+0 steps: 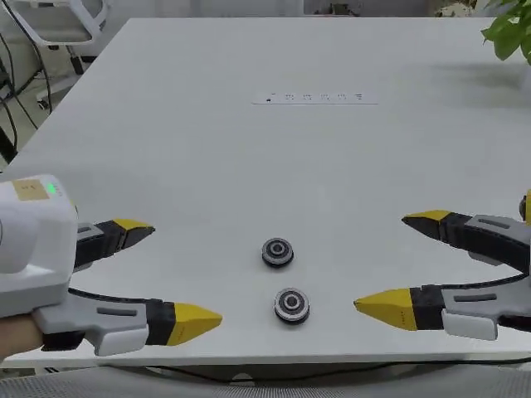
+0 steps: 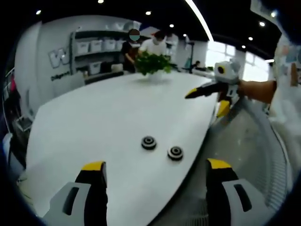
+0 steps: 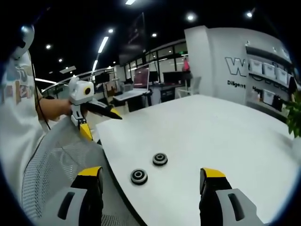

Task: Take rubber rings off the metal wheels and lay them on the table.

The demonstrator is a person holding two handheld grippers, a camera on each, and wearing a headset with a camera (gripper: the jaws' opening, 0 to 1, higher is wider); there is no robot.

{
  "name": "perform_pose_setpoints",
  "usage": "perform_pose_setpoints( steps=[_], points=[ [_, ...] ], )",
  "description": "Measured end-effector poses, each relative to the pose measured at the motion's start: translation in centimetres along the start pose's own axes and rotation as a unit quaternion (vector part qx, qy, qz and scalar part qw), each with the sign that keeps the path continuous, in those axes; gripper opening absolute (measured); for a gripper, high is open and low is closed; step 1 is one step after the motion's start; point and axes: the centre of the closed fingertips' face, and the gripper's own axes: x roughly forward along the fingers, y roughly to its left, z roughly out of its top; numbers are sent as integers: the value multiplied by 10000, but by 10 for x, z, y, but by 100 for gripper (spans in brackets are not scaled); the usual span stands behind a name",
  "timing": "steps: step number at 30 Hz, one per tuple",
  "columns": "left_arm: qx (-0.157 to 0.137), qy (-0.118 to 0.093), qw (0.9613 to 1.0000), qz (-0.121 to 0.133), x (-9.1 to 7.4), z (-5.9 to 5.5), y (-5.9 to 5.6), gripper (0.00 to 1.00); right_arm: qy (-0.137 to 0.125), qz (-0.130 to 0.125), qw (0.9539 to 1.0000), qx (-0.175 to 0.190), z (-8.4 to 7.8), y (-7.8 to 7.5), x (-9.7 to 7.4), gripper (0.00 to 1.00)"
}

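Left tongs [image 1: 174, 274] wide open, empty, held over front edge of white surface [image 1: 249, 149]. Right tongs [image 1: 383, 262] likewise gaping, nothing between tips. Between the two: far wheel [image 1: 277, 252] and near wheel [image 1: 291, 305], flat on surface, near each other, not touching. Dark rubber rings [image 1: 265, 253] on both wheels. Plant [image 1: 508, 33] at far right corner.

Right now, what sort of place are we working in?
Probably an open-plan office or lab: a long white table, wall shelves with storage bins, and a potted plant.
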Motion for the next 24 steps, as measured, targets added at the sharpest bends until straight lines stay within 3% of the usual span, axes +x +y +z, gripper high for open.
perform_pose_setpoints(
  steps=[9, 17, 24],
  points=[
    [-54, 40, 10000, 1, 4, -3, 8, 87, 2, 106, 9994, -316, 2, -8, 9, 83],
    [-63, 17, 10000, -70, 10, 2, 12, 86, -85, 220, 9988, -424, 7, -15, 16, 82],
    [232, 164, 9994, -183, 22, 3, 12, 86, -100, 348, 9979, -544, 6, -18, 25, 80]
  ],
)
